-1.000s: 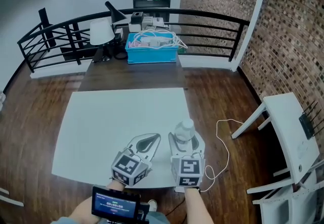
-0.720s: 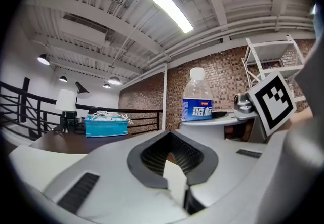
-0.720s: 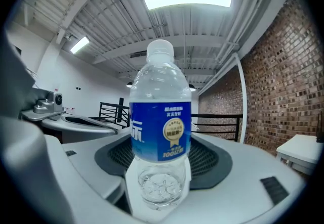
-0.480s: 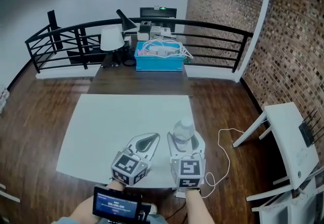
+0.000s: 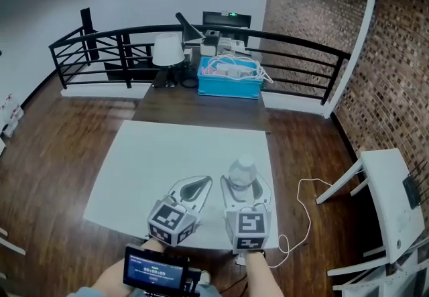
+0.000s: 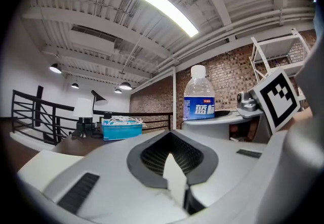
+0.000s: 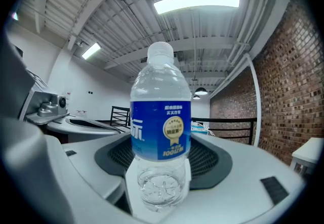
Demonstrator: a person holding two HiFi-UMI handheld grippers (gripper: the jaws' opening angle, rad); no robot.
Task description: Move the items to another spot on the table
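From the head view you mostly just get the top of the water bottle (image 5: 242,172), cap and shoulders, standing upright near the front right part of the white surface (image 5: 167,155). The right claw (image 5: 245,183) comes in around it from the near side. From up there I can't really tell if the jaws touch it. The right gripper view sorts that out: the bottle fills the gap between the two jaws, with its blue label (image 7: 161,129) and clear lower half dead centre. So it looks clenched on the bottle. The left claw (image 5: 206,182) is just beside it on the left, low by the front edge. Its own view shows the jaws pressed together at the tips, with nothing in the hollow between the dark pads. That same view also catches the bottle side-on, plus the right claw's marker cube (image 6: 276,97). The head view is the one that shows the layout: a blue crate (image 5: 230,80) of cables sits on a dark surface (image 5: 194,104) further back, well apart from the bottle.
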